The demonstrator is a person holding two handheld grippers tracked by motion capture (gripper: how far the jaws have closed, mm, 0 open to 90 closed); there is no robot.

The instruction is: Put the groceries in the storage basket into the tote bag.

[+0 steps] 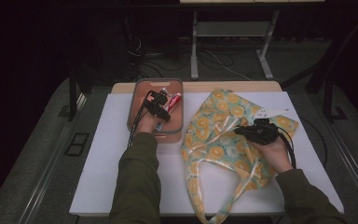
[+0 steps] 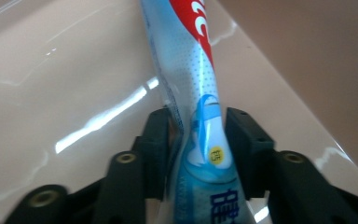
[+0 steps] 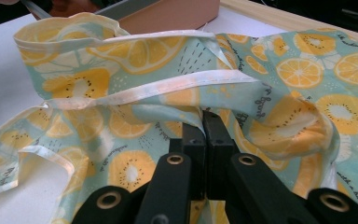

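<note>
Reaching into the pink bin (image 1: 179, 127) at the desk's (image 1: 107, 154) back left, your left tool (image 2: 198, 140) has its jaws clamped on the toothpaste tube (image 2: 186, 74), gripping near one end so the rest angles away over the bin floor; likely a grab for lifting it out. To the right, the citrus-print tote bag (image 1: 219, 140) lies flat on the desk beside the bin, handles trailing toward you. Your right tool (image 3: 204, 135) has its jaws together, pinching a fold of fabric just below the bag's pale hem, apparently at the mouth. My read: you're holding the opening up so the tube can go in. Grip on thin cloth looks shallow; it could slip.
</note>
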